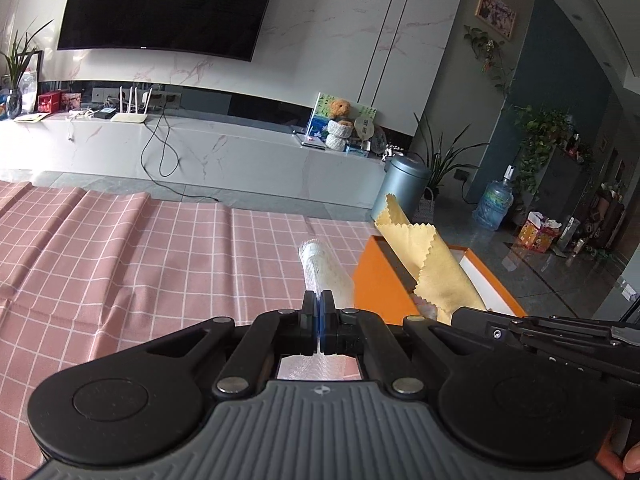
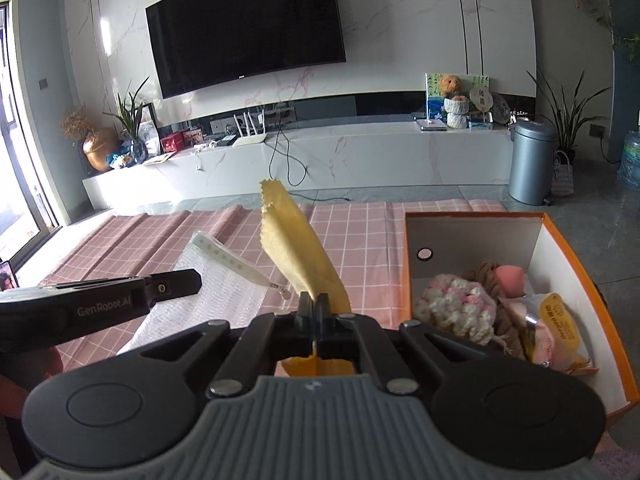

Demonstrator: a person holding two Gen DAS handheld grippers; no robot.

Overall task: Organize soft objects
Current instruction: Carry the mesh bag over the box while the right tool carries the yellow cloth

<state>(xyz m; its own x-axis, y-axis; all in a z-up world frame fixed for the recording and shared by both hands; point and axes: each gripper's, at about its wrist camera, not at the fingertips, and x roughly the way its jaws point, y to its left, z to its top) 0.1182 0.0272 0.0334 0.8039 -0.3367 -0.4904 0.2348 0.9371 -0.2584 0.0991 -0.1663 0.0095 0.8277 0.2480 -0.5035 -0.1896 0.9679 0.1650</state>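
Observation:
My left gripper [image 1: 318, 300] is shut on a white bubble-wrap pouch [image 1: 324, 270], which sticks out ahead of the jaws above the pink checked cloth [image 1: 140, 260]. From the right wrist view the same pouch [image 2: 212, 280] hangs beside the left gripper's body [image 2: 100, 304]. My right gripper [image 2: 314, 302] is shut on a yellow cloth [image 2: 298, 248] with zigzag edges, held up over the table. In the left wrist view that yellow cloth [image 1: 428, 260] hangs over the orange box [image 1: 376, 280]. The orange box [image 2: 560, 232] holds a pink-and-white knitted piece [image 2: 456, 308], a rope [image 2: 488, 276], a pink sponge [image 2: 510, 280] and a packet [image 2: 556, 328].
Beyond the table stand a marble TV bench [image 2: 360, 152], a wall TV [image 2: 244, 40] and a grey bin [image 2: 530, 160]. A water bottle [image 1: 494, 204] and plants stand at the right. A person's fingertip [image 1: 630, 460] shows at the lower right edge.

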